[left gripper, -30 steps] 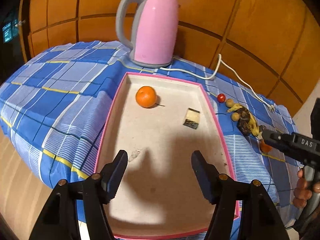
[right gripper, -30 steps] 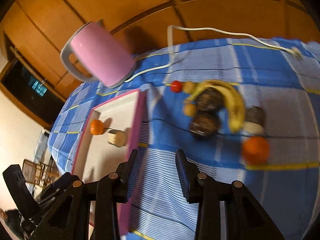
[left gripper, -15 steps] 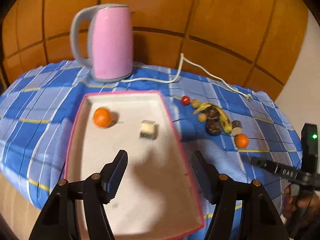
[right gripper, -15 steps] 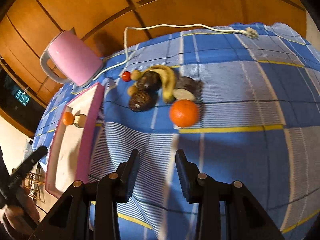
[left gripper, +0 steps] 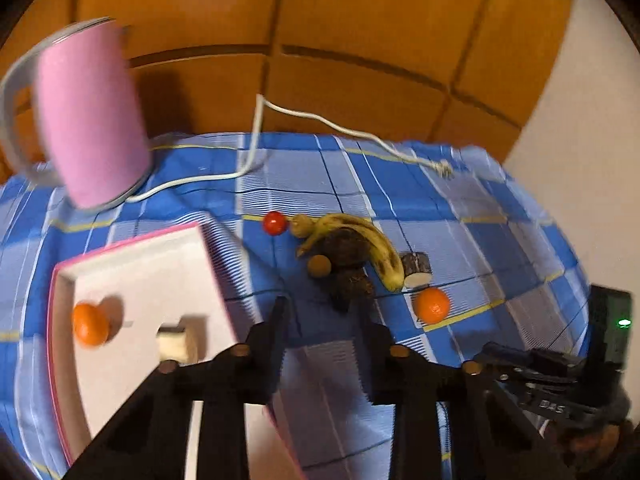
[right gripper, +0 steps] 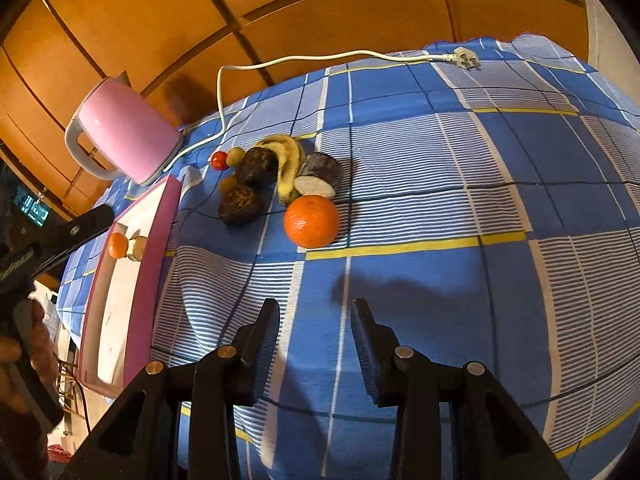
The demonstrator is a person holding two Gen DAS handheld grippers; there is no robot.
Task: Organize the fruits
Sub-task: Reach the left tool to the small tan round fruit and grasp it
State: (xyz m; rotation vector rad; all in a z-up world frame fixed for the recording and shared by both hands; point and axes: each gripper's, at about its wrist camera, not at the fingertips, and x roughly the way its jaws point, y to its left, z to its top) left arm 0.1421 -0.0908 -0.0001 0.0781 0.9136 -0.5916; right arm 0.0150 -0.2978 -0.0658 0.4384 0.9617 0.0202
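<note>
I am looking at the fruit lying in a loose cluster on the blue checked cloth [right gripper: 500, 168], upper centre-left of the right wrist view. The big orange [right gripper: 311, 221] is sitting nearest me, touching the tip of a spotted banana [right gripper: 289, 162] and a cut dark-skinned piece [right gripper: 319, 176] with a pale face. Two dark rough lumps [right gripper: 239, 208] are lying beside them; I cannot tell what fruit they are. A red tomato [right gripper: 219, 160] and small brown balls are resting at the far end. At left, a pink-rimmed tray [right gripper: 158, 240] is holding a small orange [right gripper: 118, 245] and a pale piece, half hidden behind its rim.

The left wrist view is blurring, so the kettle [left gripper: 92, 120] is smearing. The left gripper [left gripper: 322, 312] has just been closing to a narrow gap, nothing between its jaws. The right gripper [right gripper: 314, 314] is hanging narrowly parted and empty above bare cloth.
</note>
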